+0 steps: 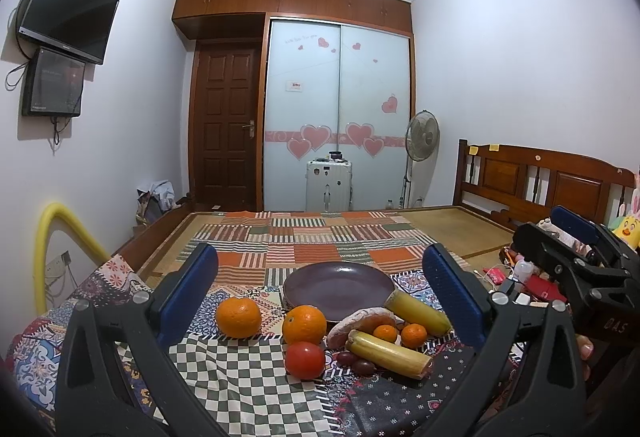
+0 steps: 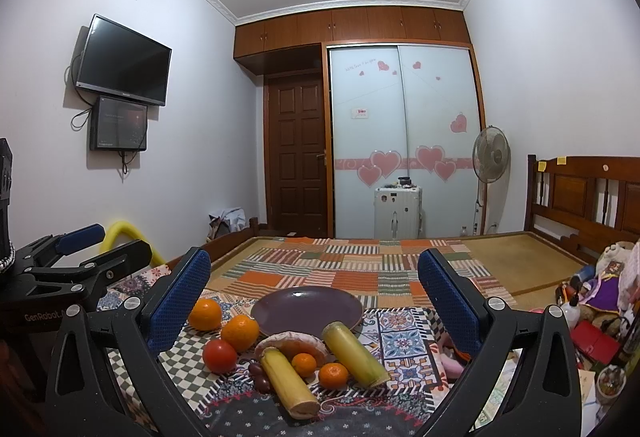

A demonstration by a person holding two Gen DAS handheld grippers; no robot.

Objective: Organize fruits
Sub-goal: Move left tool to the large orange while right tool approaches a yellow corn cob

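Bedroom w/ white walls, wall TV [image 2: 124,61], wood door [image 1: 226,125], heart-decal wardrobe [image 1: 338,109], standing fan [image 2: 491,157]. Patchwork cloth [image 1: 240,377] covers the bed; on it a purple plate [image 1: 338,289], bare. Just in front of the plate: two oranges [image 1: 238,317], tomato [image 1: 305,360], bread roll [image 1: 360,319], two yellow-green stalk pieces [image 1: 388,353], two small tangerines [image 1: 414,335], dark grapes [image 1: 356,362], all bunched close together. Left gripper [image 1: 320,297] spread wide, holding nothing, above the fruit. Right gripper [image 2: 314,301] also wide apart, nothing between its pads.
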